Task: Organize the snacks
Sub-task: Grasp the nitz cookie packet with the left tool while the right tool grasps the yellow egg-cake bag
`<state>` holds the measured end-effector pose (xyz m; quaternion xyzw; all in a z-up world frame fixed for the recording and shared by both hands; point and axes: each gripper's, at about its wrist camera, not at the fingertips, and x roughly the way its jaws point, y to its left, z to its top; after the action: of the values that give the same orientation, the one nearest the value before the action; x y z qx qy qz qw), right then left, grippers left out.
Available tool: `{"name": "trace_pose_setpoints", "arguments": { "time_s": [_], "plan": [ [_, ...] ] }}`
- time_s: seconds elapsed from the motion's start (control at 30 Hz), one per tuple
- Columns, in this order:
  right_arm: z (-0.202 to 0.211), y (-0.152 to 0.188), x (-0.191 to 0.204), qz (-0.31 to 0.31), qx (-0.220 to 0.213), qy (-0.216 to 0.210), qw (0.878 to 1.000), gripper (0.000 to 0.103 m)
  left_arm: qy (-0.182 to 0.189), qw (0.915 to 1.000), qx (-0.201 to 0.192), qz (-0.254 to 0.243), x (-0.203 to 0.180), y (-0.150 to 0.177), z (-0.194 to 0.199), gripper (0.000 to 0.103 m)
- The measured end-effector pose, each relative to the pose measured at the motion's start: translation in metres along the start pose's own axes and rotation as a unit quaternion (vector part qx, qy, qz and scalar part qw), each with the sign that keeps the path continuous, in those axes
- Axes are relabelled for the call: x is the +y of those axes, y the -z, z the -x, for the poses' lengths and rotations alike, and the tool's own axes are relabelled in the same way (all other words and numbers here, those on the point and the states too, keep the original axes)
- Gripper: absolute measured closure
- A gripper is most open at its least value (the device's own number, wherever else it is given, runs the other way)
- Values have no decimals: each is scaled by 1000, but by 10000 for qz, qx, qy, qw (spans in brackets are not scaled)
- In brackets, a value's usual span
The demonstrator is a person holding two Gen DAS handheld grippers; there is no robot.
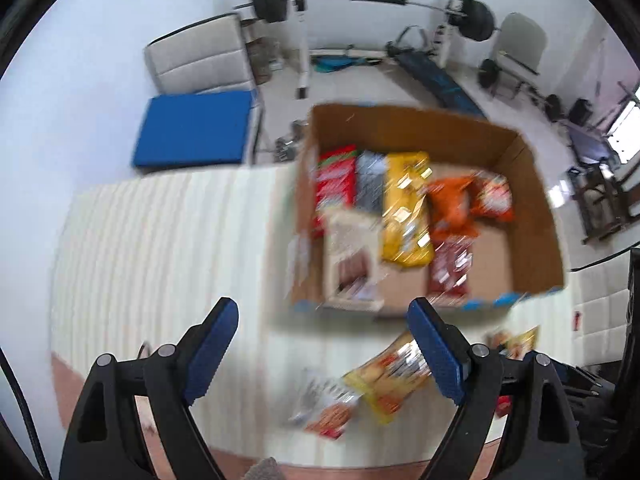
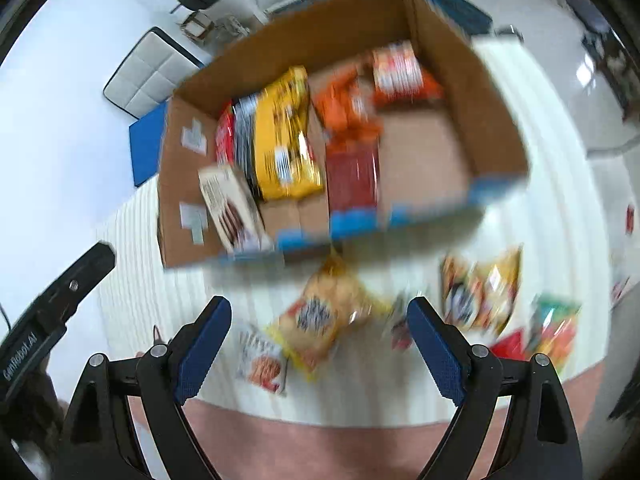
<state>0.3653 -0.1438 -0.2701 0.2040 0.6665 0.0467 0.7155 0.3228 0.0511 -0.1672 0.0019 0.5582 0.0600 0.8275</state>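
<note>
Grippers: the left gripper (image 1: 322, 314) and the right gripper (image 2: 320, 314) are both spread wide with nothing held between the pads.
Left edge: a black tool arm (image 2: 60, 300) is seen at 9 o'clock in the right wrist view; it is judged to be the other gripper, so a clash of the two is possible if both are driven at one packet.
Box: the cardboard box (image 1: 532, 184) is set on the ribbed white mat (image 1: 160, 240) at 12 to 1 o'clock, already holding a red packet, a grey one, a yellow bag (image 2: 284, 140), orange bags and a pale carton (image 1: 352, 256).
Loose snacks: a yellow packet (image 2: 328, 316) and a small white-and-red packet (image 2: 262, 360) are left on the mat at 6 o'clock, just short of the box; more bags (image 2: 484, 292) are scattered at 3 to 4 o'clock.
Risk: thin foil packets may be pinched at a corner only and slip; overlapping packets may be dragged together.
Unclear: heavy motion blur hides every label, and packet edges cannot be separated; the bags at 4 o'clock are cut off by the right finger.
</note>
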Motion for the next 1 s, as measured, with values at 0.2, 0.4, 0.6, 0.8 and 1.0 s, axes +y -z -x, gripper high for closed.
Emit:
{"name": "trace_pose_setpoints", "arguments": {
  "time_s": [0.2,0.4,0.6,0.8,1.0],
  "plan": [
    [-77,31,6,-58,425,362,9984,12,-439,9967,669,151,29,61,-45,16],
    [-128,47,24,525,530,1188,9901,43,-595,9915,1137,203,45,95,-83,16],
    [-120,62,12,994,863,1669,9771,43,-484,9903,1299,128,44,108,-97,16],
    [-97,65,-22,64,887,822,9926,32,-140,9853,1670,-323,20,113,-127,16],
    [-99,67,-43,-1153,812,-147,9899,18,139,9771,2000,-707,-2,116,-159,14]
  ]
}}
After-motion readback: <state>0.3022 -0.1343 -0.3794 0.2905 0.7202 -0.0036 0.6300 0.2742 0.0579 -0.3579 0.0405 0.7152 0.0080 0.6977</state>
